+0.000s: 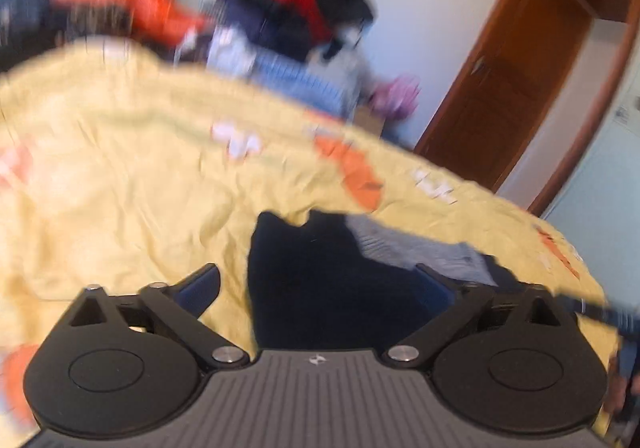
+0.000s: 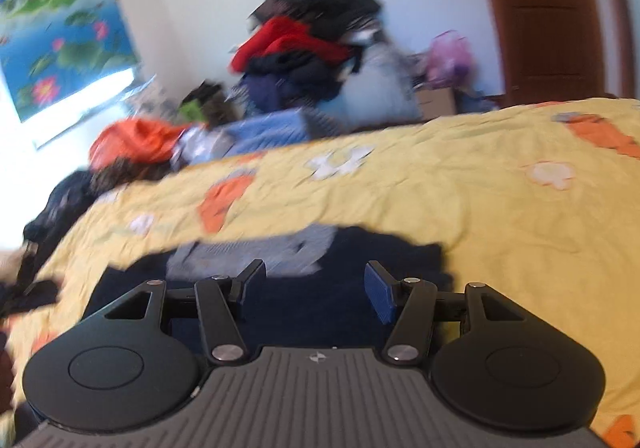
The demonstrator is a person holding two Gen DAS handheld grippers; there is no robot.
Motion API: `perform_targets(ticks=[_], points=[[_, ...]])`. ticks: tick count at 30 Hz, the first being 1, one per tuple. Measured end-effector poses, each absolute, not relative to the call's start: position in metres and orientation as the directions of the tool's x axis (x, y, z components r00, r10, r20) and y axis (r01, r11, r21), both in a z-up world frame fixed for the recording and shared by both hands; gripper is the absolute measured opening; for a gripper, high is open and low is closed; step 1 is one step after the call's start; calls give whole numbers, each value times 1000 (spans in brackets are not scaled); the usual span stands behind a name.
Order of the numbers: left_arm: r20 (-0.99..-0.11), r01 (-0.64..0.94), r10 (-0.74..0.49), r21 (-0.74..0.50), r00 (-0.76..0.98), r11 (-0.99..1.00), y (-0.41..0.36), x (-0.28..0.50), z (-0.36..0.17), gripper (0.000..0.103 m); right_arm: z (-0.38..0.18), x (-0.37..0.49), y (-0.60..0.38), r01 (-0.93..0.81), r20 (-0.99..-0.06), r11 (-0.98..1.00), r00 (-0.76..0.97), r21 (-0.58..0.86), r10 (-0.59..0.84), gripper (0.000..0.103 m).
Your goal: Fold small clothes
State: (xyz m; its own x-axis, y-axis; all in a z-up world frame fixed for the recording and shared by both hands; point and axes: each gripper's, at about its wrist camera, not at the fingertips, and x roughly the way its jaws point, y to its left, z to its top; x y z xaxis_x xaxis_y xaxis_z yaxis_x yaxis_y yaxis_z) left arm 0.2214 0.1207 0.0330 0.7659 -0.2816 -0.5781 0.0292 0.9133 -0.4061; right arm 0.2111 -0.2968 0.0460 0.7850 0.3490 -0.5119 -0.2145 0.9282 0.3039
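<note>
Grippers both spread, nothing pinched. Left gripper [image 1: 318, 290] — black linkage arms with blue-padded fingers [image 1: 198, 290] — is splayed very wide, the pads far out to either side. Between them lies the dark navy small garment with a grey striped panel [image 1: 320, 280], spread on the yellow crumpled bedspread with orange and white patches [image 1: 120, 176]. The left pad sits over bare bedspread, the right pad over the garment's striped edge; whether either pad touches cloth cannot be told, since both views are motion-blurred.

Right gripper [image 2: 312, 290] is parted about halfway, narrower than the left, blue pad [image 2: 378, 294] clear on the right finger. Its jaws hang over the navy garment [image 2: 320, 312], grey striped part [image 2: 256, 252] just beyond the fingertips. No fabric between the pads; contact unclear.

Garment lies flat near the close edge of the bedspread [image 2: 480, 200], dark part nearest the cameras, striped part farther in.

Behind the bed — a heaped pile of red, black and blue clothes [image 2: 312, 52] against the white wall, an orange crumpled garment [image 2: 132, 144] at the bed's far left edge, and a brown wooden door [image 2: 540, 8] at right. Lotus-flower wall picture [image 2: 60, 36] shows at left in the right wrist view.
</note>
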Motion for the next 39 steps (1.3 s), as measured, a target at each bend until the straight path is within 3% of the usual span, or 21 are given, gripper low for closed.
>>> perform_targets(ticks=[1, 2, 4, 6, 7, 13, 16, 18, 23, 24, 25, 26, 28, 29, 31, 34, 36, 37, 39], points=[[-609, 4, -285, -420, 741, 907, 122, 236, 26, 74, 39, 214, -287, -229, -535, 931, 768, 284, 352, 59], [-640, -23, -284, -427, 714, 904, 122, 248, 17, 66, 32, 218, -281, -228, -556, 935, 755, 272, 347, 59], [-657, -34, -279, -421, 700, 906, 120, 259, 7, 62, 16, 224, -276, -204, -589, 935, 732, 291, 343, 59], [-667, 1, -279, -386, 691, 923, 113, 264, 7, 45, 5, 225, -277, -189, -594, 932, 727, 310, 345, 59], [-672, 26, -285, -368, 684, 929, 110, 266, 8, 8, 2, 221, -277, -199, -576, 930, 739, 309, 349, 61], [-609, 79, -135, -118, 782, 990, 98, 266, 31, 8, -3, 210, -272, -241, -532, 928, 766, 284, 362, 69], [-675, 38, -80, -77, 733, 996, 101, 285, 8, 6, -2, 211, -265, -257, -540, 931, 761, 260, 361, 76], [-625, 50, -36, 5, 780, 999, 90, 274, -1, 6, -3, 212, -263, -264, -545, 932, 758, 246, 359, 77], [-553, -38, 138, 189, 822, 981, 67, 247, 17, 12, -1, 211, -261, -258, -549, 939, 762, 229, 343, 76], [-529, -62, 148, 177, 835, 982, 64, 232, 28, 16, 3, 208, -258, -236, -561, 950, 768, 203, 311, 76], [-502, -70, 127, 130, 856, 989, 62, 216, 38, 30, 8, 203, -257, -203, -563, 959, 777, 199, 281, 77], [-472, -51, 81, 76, 878, 996, 58, 200, 45, 61, 14, 196, -257, -184, -548, 956, 787, 227, 281, 78], [-399, -9, 22, 34, 917, 999, 41, 175, 52, 103, 20, 186, -255, -195, -514, 942, 798, 273, 314, 81], [-372, 9, 8, 45, 928, 999, 29, 168, 51, 103, 21, 186, -250, -193, -519, 948, 800, 253, 302, 81], [-399, 79, -40, 82, 916, 993, 4, 166, 45, 103, 17, 190, -236, -183, -553, 970, 797, 162, 243, 81], [-502, 166, -114, 59, 857, 984, -16, 176, 25, 103, 0, 201, -232, -147, -622, 984, 763, 99, 177, 81], [-598, 184, -108, 67, 794, 981, -19, 190, 5, 103, -2, 194, -232, -156, -606, 985, 777, 78, 171, 81], [-645, 186, -126, 25, 754, 982, -15, 199, 0, 103, 0, 190, -234, -151, -604, 985, 779, 80, 168, 81], [-651, 162, -163, -63, 741, 985, 2, 206, -2, 103, 4, 179, -239, -132, -602, 986, 781, 98, 165, 82]])
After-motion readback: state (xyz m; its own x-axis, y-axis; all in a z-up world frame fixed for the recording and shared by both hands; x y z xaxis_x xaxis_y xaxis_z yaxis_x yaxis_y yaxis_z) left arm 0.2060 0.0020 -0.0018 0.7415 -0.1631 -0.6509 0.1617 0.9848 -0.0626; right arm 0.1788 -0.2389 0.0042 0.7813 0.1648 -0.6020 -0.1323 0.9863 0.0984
